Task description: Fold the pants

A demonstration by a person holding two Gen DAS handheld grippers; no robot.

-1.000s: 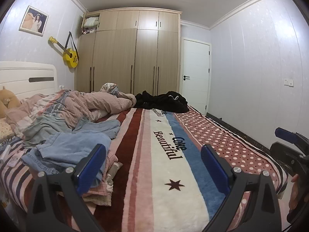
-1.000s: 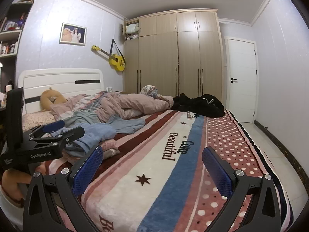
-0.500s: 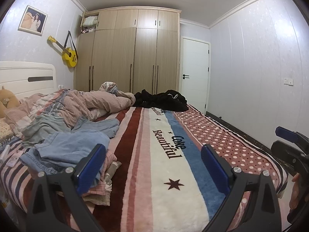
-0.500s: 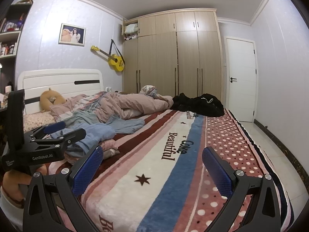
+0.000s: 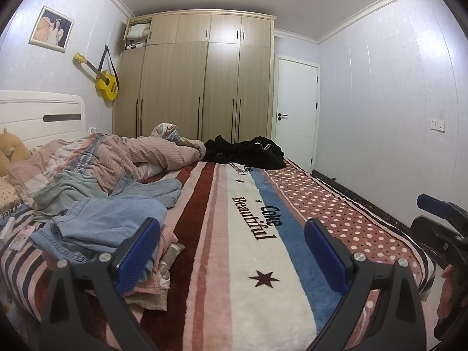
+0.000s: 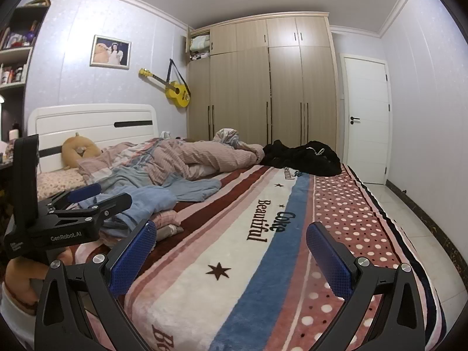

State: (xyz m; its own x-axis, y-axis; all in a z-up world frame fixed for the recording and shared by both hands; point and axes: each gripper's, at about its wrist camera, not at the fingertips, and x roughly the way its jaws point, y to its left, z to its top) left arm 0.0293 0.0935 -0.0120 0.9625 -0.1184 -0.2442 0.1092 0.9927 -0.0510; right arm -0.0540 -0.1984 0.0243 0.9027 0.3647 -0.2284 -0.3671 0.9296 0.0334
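Note:
A pile of clothes with light blue jeans (image 5: 111, 219) on top lies on the left side of the striped bed blanket (image 5: 242, 251); it also shows in the right wrist view (image 6: 152, 199). My left gripper (image 5: 231, 251) is open and empty, held above the near end of the bed, right of the pile. My right gripper (image 6: 231, 257) is open and empty over the blanket's near end. The left gripper's body shows in the right wrist view (image 6: 67, 216), in front of the pile.
A crumpled pink quilt (image 5: 140, 158) and a black garment heap (image 5: 248, 153) lie at the far end of the bed. A white headboard (image 6: 93, 122) is on the left, a wardrobe (image 5: 201, 87) and a door (image 5: 295, 111) behind. Tiled floor (image 6: 409, 219) runs along the right.
Both grippers have drifted very slightly; the view is nearly the same. Both stay open and empty.

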